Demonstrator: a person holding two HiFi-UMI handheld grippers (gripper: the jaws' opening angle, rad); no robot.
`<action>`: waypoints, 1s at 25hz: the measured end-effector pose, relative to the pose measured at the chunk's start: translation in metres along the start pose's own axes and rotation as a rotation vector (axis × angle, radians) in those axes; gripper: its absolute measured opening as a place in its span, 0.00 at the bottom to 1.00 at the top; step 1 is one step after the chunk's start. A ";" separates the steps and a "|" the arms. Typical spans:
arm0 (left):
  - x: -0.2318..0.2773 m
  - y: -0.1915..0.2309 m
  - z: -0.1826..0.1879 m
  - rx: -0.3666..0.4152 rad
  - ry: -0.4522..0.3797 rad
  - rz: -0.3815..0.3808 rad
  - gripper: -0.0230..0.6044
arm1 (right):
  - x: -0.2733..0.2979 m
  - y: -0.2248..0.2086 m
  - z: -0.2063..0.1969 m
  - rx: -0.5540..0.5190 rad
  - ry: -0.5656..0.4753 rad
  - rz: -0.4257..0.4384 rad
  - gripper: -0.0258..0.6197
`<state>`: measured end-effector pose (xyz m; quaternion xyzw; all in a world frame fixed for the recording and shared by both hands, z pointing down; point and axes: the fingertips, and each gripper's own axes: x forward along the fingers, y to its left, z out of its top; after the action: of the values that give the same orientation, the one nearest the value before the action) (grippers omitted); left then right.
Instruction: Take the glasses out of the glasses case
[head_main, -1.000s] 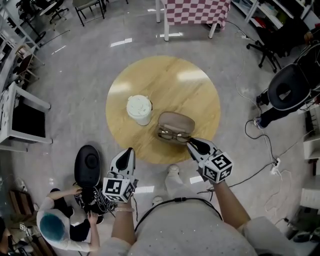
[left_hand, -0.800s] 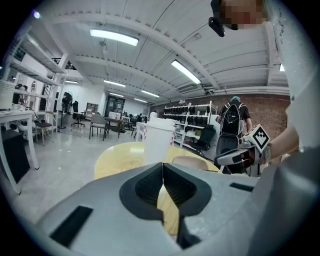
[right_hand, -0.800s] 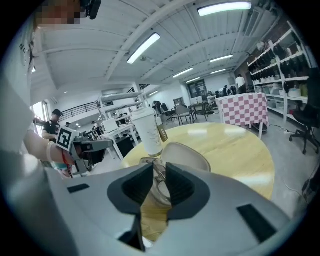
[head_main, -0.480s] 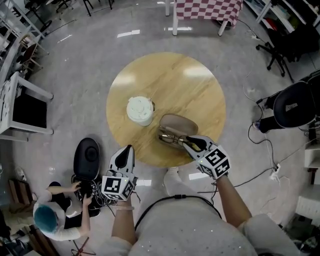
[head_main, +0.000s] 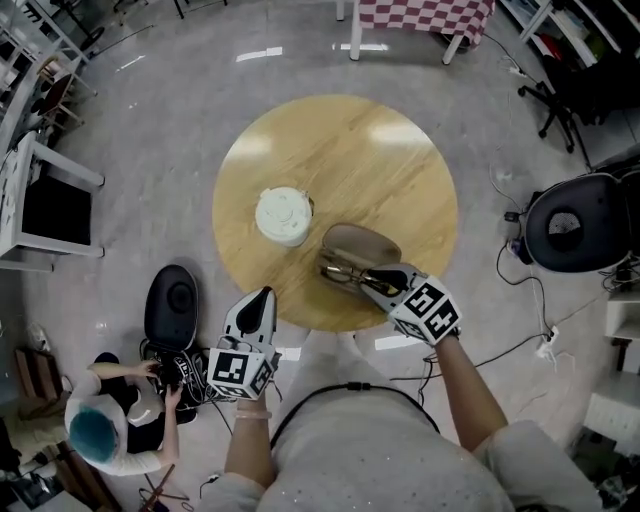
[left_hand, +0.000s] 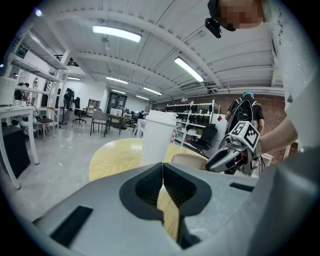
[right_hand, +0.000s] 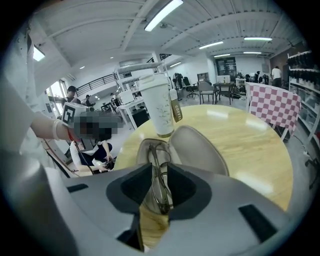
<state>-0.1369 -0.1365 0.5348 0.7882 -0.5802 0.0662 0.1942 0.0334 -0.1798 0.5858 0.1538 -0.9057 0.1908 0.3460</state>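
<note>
writing and labels: the white paper cup (right_hand: 157, 105) carries faint green print and a small brown tag (right_hand: 176, 111) with pale upright lettering, too small for us to read with certainty. each gripper bears a cube with black-and-white square markers; we see no other text.

the task's thing: the glasses (right_hand: 159, 180) have a thin, dark wire frame with clear oval lenses. they lie folded in the lower half of the glasses case (head_main: 360, 243). the case is a beige clamshell, open, with its smooth lid swung back toward the middle of the table. it rests on the round wooden table (head_main: 340, 150), near the edge closest to the person and just beside the cup, which stands upright to its left in the head view.

right gripper (head_main: 365, 283): it points down into the open case. its jaws have just been opening and stand wide apart. one lens and its rim sit in the gap between the dark ribbed pads, and we do not see the pads pressing on the frame.

left gripper (left_hand: 163, 172): it is held off the table's near edge, well apart from the case. its jaws meet at the tips with nothing between them.
</note>
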 end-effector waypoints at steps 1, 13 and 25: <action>0.000 0.001 -0.001 -0.001 0.007 -0.004 0.04 | 0.001 0.000 -0.001 -0.009 0.015 -0.001 0.20; 0.000 0.015 0.004 0.001 0.016 -0.038 0.05 | 0.020 0.008 0.001 -0.083 0.125 -0.033 0.17; -0.003 0.014 0.004 -0.006 0.008 -0.045 0.04 | 0.027 0.007 -0.004 -0.192 0.194 -0.054 0.08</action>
<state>-0.1515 -0.1387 0.5332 0.8001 -0.5619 0.0633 0.2001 0.0132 -0.1757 0.6052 0.1252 -0.8776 0.1078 0.4501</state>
